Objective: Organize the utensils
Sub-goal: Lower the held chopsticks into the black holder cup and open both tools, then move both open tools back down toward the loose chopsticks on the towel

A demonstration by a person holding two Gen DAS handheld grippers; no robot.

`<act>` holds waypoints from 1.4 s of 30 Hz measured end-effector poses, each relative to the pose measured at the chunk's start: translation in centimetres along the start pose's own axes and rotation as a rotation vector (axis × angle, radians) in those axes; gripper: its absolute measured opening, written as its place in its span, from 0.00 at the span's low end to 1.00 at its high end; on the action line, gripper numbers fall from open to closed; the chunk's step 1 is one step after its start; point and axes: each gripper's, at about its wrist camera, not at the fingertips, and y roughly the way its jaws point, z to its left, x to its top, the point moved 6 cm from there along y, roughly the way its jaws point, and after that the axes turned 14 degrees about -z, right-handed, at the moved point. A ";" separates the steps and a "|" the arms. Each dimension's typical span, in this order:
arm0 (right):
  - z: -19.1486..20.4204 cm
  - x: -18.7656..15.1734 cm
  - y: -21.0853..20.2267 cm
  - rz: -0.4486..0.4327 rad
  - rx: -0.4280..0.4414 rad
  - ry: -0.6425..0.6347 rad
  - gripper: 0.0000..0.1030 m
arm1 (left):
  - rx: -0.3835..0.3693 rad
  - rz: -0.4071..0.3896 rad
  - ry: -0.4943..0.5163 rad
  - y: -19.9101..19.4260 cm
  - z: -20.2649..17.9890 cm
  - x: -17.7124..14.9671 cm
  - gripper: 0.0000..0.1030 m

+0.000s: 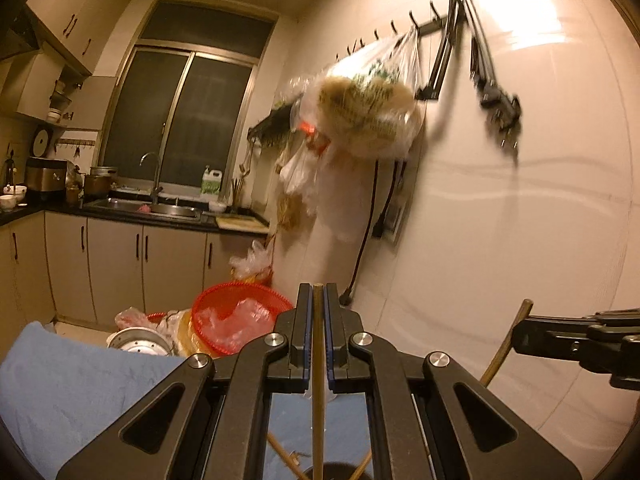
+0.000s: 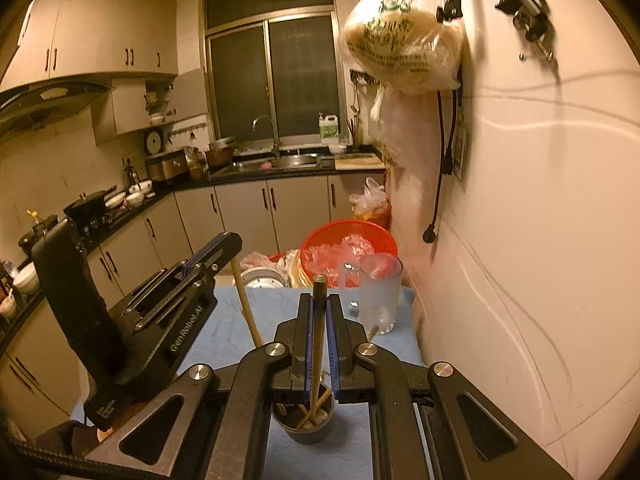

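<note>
Chopsticks: one (image 1: pixel 318 360) is clamped by the left gripper (image 1: pixel 318 292), one (image 2: pixel 319 320) by the right gripper (image 2: pixel 319 304), above the cup (image 2: pixel 310 420). Lowering and release are judged next.

The left gripper (image 1: pixel 318 300) is black with blue pads along its fingers, and so is the right gripper (image 2: pixel 319 312). Each holds a light brown wooden chopstick (image 1: pixel 317 380). The cup (image 2: pixel 310 420) is dark grey. The cloth (image 2: pixel 236 328) beneath it is pale blue. The glass mug (image 2: pixel 380 300) is clear and frosted. The basket (image 2: pixel 348 246) is bright red mesh. The hanging bag (image 2: pixel 400 36) is translucent with green print, and the wall (image 2: pixel 540 200) is cream.
</note>
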 end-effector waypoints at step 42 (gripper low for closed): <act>-0.2 -7.7 -1.8 0.069 0.035 0.164 0.68 | 0.218 0.190 -0.072 -12.8 8.9 -4.3 0.87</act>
